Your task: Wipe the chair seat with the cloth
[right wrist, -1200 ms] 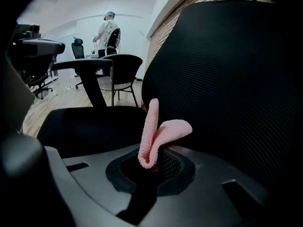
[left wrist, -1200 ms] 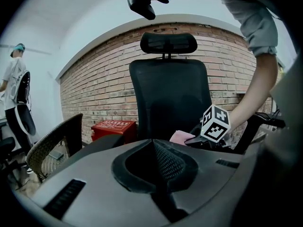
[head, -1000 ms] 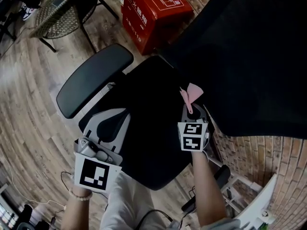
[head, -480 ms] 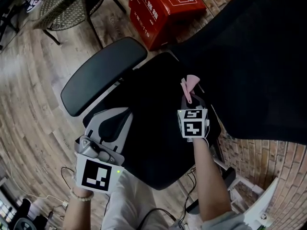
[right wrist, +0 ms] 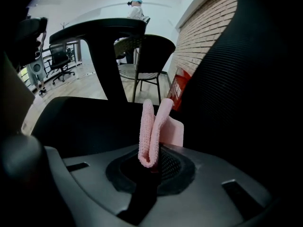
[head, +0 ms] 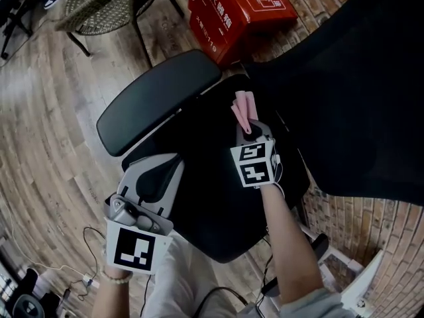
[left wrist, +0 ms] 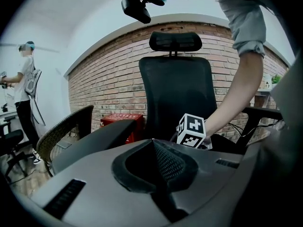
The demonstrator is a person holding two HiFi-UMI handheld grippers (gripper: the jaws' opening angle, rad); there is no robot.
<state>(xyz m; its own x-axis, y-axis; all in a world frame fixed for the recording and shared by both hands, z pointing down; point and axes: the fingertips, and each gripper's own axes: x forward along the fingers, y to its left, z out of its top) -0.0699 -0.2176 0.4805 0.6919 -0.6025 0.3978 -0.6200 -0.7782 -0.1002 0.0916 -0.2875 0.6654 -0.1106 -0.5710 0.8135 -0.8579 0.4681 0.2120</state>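
Observation:
A black office chair fills the head view, its seat point(head: 205, 177) dark beneath both grippers. My right gripper point(head: 246, 119) is over the back of the seat, close to the backrest point(head: 344, 85), and is shut on a folded pink cloth point(head: 243, 108). In the right gripper view the cloth point(right wrist: 152, 131) stands up between the closed jaws. My left gripper point(head: 156, 177) hovers by the seat's front left, near the armrest point(head: 156, 101); its jaws are closed with nothing in them. The left gripper view shows the right gripper's marker cube point(left wrist: 192, 130) ahead.
A red box point(head: 238, 12) stands on the wooden floor behind the chair. A wicker chair point(head: 99, 5) is at the upper left. A brick wall point(left wrist: 113, 84) runs behind. A person point(left wrist: 23, 93) stands far left. Cables lie on the floor point(head: 40, 177).
My right gripper has slid forward and left over the seat with the pink cloth, toward the armrest side. The left gripper has barely moved.

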